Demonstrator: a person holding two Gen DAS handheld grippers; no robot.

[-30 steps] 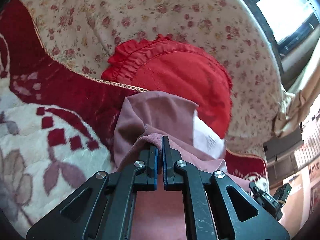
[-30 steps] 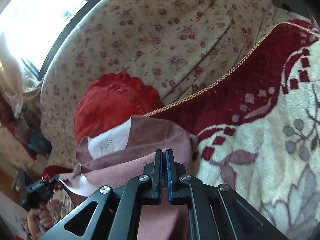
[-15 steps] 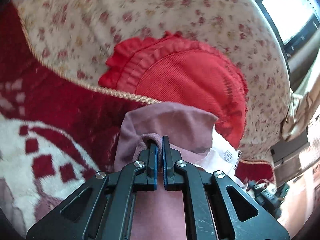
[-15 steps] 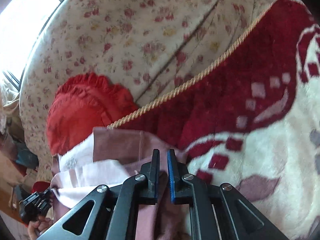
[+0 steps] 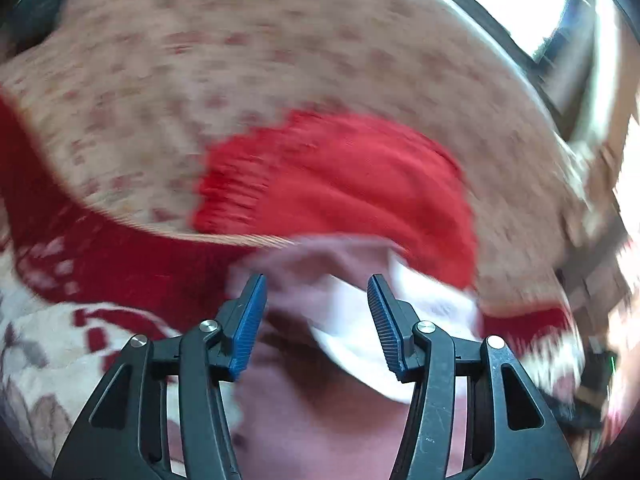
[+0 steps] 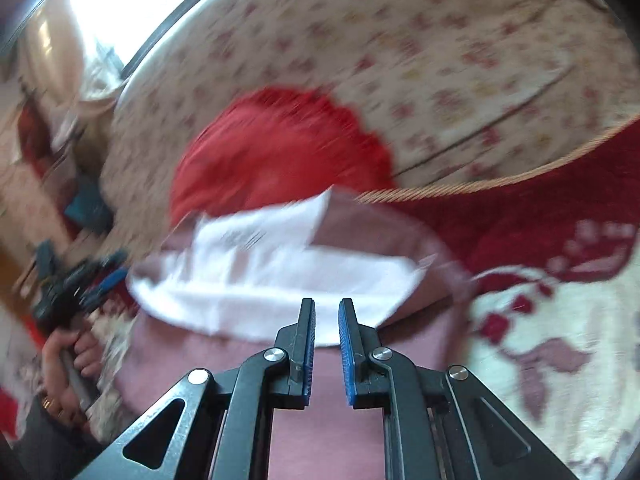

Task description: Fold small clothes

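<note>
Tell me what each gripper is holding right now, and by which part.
Nothing. The left gripper and right gripper both have their jaws apart with no cloth between them; the pink garment lies loose on the blanket.

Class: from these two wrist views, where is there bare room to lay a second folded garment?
Free: the cream, leaf-patterned blanket, right of the mauve garment; another cream patch shows beside the left gripper. Crowded: behind the garment, where the red cushion meets the floral backrest.
</note>
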